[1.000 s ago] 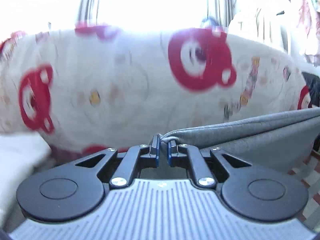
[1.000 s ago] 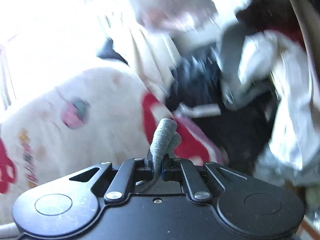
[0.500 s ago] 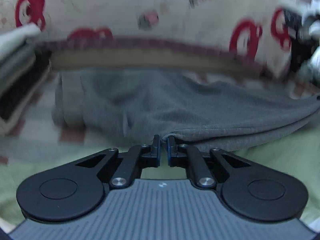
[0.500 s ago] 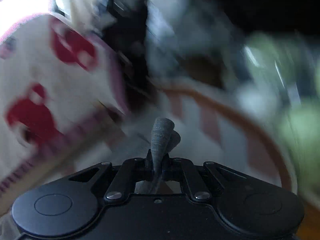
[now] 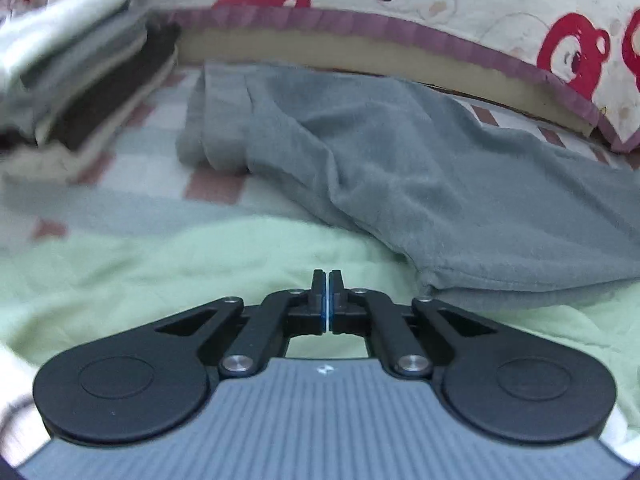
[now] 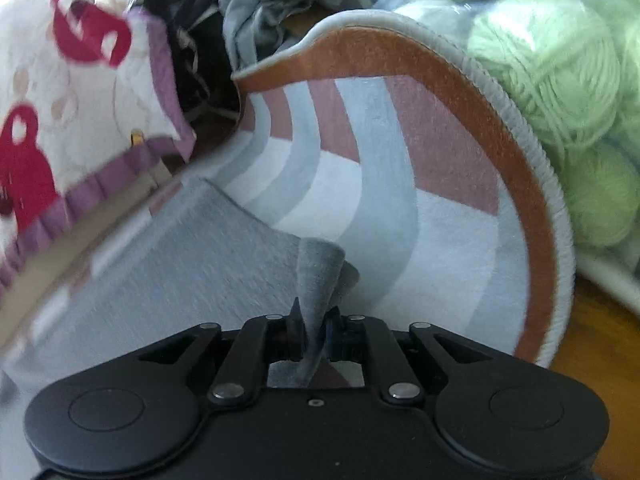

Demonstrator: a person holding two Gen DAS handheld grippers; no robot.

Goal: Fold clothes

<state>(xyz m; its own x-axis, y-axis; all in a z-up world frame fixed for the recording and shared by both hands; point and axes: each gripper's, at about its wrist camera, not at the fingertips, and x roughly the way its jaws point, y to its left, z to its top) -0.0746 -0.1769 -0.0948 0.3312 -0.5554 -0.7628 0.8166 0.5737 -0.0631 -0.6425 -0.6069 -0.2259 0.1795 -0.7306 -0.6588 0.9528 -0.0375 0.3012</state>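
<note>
Left wrist view: the left gripper (image 5: 328, 280) has its jaws pressed together on nothing, over a pale green blanket (image 5: 160, 272). A grey garment (image 5: 400, 168) lies spread from 12 to 3 o'clock, its nearest corner just beside the fingertips. A stack of folded clothes (image 5: 80, 80) sits at 10 o'clock. No readable writing shows (only a small emblem on the gripper body). Right wrist view: the right gripper (image 6: 316, 320) is clamped on a pinch of the garment over a striped rug (image 6: 400, 184); green yarn (image 6: 552, 60) at 2 o'clock.

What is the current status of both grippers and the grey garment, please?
Left gripper shut, empty. Right gripper shut on grey garment, which lies on the rug. Folded stack off to the left, nothing in the way.
</note>
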